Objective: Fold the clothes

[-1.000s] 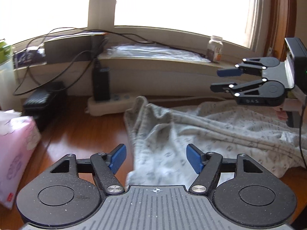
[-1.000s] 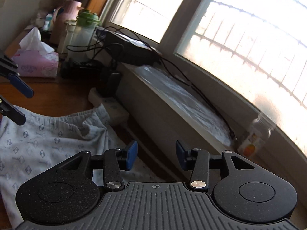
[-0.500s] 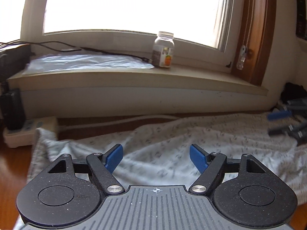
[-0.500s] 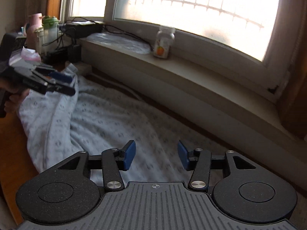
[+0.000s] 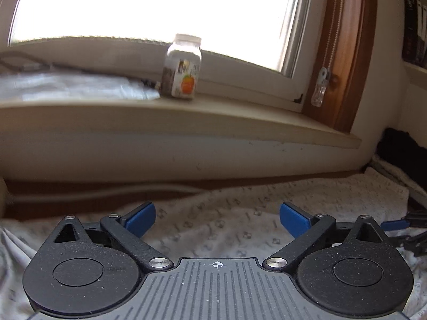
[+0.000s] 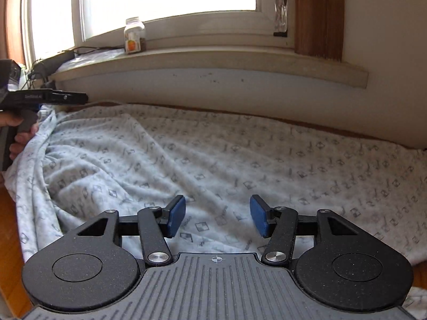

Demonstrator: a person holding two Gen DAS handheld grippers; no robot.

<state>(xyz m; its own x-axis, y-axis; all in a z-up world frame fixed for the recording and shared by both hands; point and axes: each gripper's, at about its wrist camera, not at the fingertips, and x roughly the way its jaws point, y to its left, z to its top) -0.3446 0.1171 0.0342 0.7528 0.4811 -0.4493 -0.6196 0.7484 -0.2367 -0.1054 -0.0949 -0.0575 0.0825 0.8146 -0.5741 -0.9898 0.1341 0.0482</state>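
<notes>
Below the windowsill | pale grey patterned cotton garment [image 6: 213,154] lay spread | your left gripper [image 5: 217,217] and right gripper [image 6: 217,216]: jaws apart, opening, clamping nothing.

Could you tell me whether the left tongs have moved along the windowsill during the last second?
Yes. The left tongs, opening over the pale patterned garment, moved rightward: the clear orange-labelled jar on the windowsill, previously far right, is now near centre.

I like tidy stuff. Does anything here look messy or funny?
Yes, the patterned grey garment isn't lying flat: on its left side, near the left tool, it is bunched into deep folds and wrinkles. The rest lies fairly smooth. The little jar stands upright on the windowsill; nothing looks spilled or broken.
</notes>
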